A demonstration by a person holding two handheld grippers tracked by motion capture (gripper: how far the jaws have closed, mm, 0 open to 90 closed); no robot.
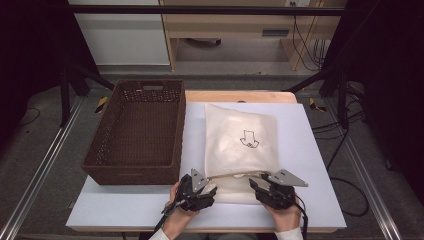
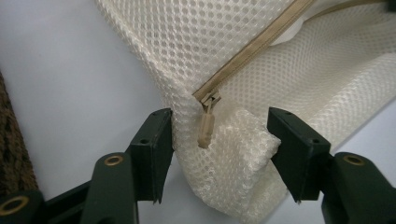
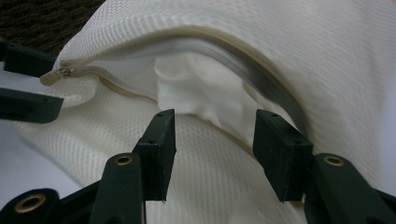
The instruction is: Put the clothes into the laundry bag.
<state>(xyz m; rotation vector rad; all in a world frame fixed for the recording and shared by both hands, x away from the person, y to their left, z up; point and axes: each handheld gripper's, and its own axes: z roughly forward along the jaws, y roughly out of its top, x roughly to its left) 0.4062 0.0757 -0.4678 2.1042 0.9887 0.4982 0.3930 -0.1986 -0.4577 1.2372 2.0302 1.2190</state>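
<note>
A white mesh laundry bag (image 1: 241,145) with a small black drawing lies on the pale board, its zipped edge toward me. The zipper is partly undone and white cloth (image 3: 196,88) shows inside the gap. My left gripper (image 1: 209,191) sits at the bag's near-left corner. It is open (image 2: 219,149), with a fold of mesh and the beige zipper pull (image 2: 206,130) between its jaws. My right gripper (image 1: 257,185) is at the near edge further right. It is also open (image 3: 212,149), its jaws resting over the lower mesh just below the opening. The pull (image 3: 58,74) lies at the far left there.
A brown wicker basket (image 1: 136,131) stands empty left of the bag, close to my left gripper. The pale board (image 1: 310,165) has bare room to the right of the bag and along its front edge. Black frame legs and cables lie beyond the table.
</note>
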